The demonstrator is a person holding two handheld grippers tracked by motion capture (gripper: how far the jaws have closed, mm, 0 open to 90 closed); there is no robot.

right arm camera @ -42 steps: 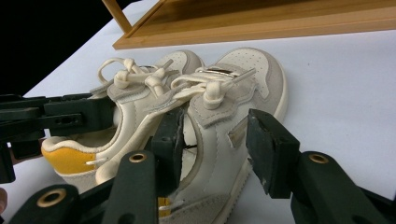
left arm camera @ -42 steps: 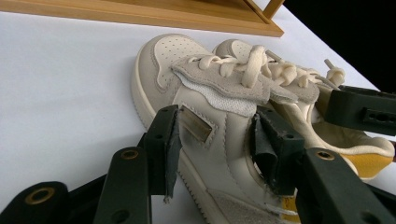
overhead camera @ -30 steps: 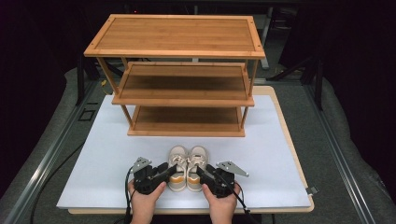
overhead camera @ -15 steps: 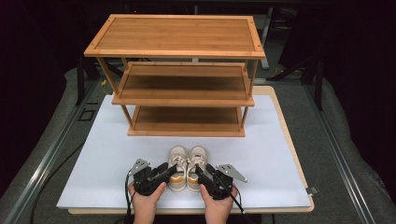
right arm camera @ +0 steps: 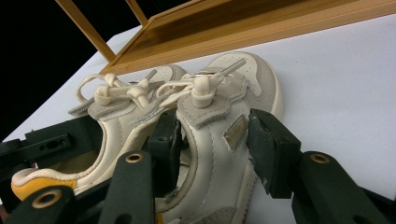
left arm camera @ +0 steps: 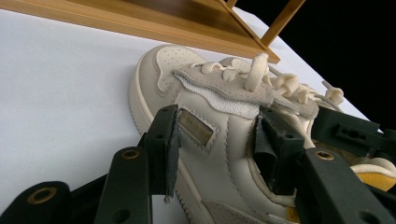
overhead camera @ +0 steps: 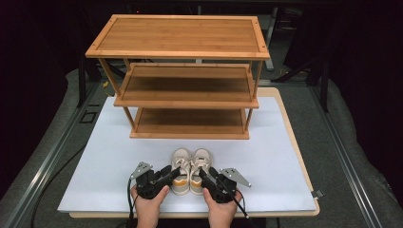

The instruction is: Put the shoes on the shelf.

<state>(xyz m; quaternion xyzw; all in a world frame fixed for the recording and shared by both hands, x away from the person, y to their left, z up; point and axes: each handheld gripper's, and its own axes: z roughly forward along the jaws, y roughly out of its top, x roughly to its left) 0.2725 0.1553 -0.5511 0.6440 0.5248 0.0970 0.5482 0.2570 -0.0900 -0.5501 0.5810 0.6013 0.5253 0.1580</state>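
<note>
While just before the rack (overhead camera: 190, 135), two shoes (overhead camera: 181, 166), fingers (left arm camera: 161, 140) astride their sides.

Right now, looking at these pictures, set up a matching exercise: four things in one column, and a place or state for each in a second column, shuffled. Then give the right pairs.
Things
1. left tool
2. right tool
3. rack
4. white mat

Places or states
A. bare shelves, at the far end of the mat
B. jaws astride the left shoe
C. lies under both shoes and the rack
D. jaws astride the right shoe

Pairs: 1-B, 2-D, 3-A, 4-C
</note>
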